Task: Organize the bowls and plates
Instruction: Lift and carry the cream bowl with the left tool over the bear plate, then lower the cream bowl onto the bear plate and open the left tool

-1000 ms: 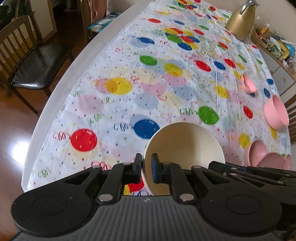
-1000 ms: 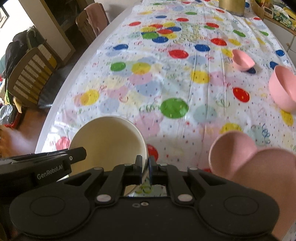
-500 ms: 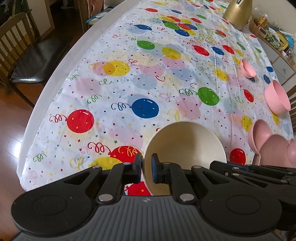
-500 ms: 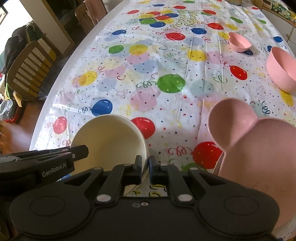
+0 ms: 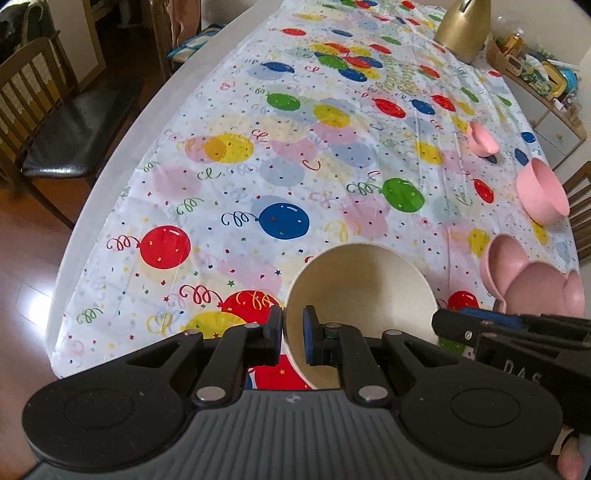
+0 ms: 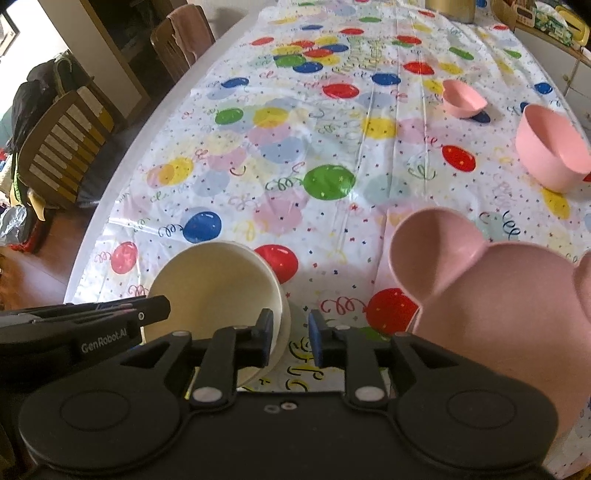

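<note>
My left gripper [image 5: 292, 328] is shut on the left rim of a cream bowl [image 5: 364, 291], which sits low over the table's near edge; the bowl also shows in the right wrist view [image 6: 218, 280]. My right gripper [image 6: 290, 338] is open, its fingers either side of the cream bowl's right rim. A pink mouse-ear plate [image 6: 491, 295] lies at the near right, also in the left wrist view [image 5: 535, 284]. A large pink bowl [image 6: 552, 147] and a small pink bowl [image 6: 461, 98] stand further back on the right.
The table wears a balloon-print cloth [image 5: 295, 155]. A gold kettle [image 5: 461, 27] stands at the far end. Wooden chairs [image 5: 44, 129] stand along the left side. A cluttered shelf [image 5: 535, 70] is at the far right.
Both grippers and the cream bowl have come back toward the near table edge. My right gripper's jaws have opened from nearly shut.
</note>
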Available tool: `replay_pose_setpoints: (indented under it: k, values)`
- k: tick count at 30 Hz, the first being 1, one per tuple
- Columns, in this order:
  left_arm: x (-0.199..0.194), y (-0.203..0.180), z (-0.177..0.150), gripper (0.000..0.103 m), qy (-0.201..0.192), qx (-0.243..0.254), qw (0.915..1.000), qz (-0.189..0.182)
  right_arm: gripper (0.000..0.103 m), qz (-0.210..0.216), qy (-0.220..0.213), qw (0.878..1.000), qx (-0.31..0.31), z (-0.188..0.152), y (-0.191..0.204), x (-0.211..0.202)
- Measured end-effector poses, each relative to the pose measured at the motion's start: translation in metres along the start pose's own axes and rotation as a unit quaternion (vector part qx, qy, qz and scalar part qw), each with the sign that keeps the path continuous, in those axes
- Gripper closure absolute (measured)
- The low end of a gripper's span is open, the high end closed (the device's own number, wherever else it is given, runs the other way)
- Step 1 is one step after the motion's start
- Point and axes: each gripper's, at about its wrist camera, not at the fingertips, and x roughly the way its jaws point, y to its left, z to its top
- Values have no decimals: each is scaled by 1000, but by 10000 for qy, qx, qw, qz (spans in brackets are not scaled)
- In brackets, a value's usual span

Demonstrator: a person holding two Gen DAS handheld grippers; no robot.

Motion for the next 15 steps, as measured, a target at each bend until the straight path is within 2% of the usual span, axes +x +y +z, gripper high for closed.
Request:
replay_pose_setpoints:
  k: [10,13,15]
  values:
    - [-34,-10,-3,91,-345,167,9992,-134,70,147,-436,9989,-119,1,-5,-39]
    - [-44,-20,-1,84,-474,233,9984,-186,66,241,-541,9981,-155,3,-8,-50]
    - [-50,-28,3,71,-576,289,9976,-238,64,315,-618,9974,-194,6,-13,-56]
